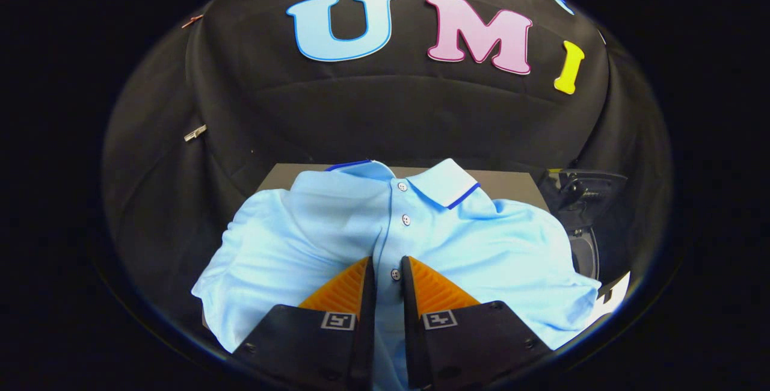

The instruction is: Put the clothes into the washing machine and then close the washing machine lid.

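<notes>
— While we look along the gripper (pixel 388 267), what do we have between the fingers?

— We have the light blue polo shirt (pixel 481 246). Our two fingers stand close together with only a narrow strip of the shirt's button placket between them, and one button sits right in that slit. Both fingers seem to press on the fabric, so we call the tongs clamped on the shirt.

— Where does the shirt lie?

— We see it spread over a dark flat surface (pixel 505 181), collar at the far side, hem toward us. Its collar (pixel 445 181) has a dark blue edge, and two more buttons run up the placket beyond our fingertips. The cloth bulges and folds to the left and right of the fingers, and on the near left it hangs over the edge of the surface.

— And anything else around it?

— To the right of the shirt we see a dark object (pixel 580 195) with a rounded rim below it; we cannot tell what it is. Beyond the surface, on the far side, hangs the black cloth wall (pixel 391 114) of the booth, with a small metal clip (pixel 195 133) on it at the far left.
</notes>
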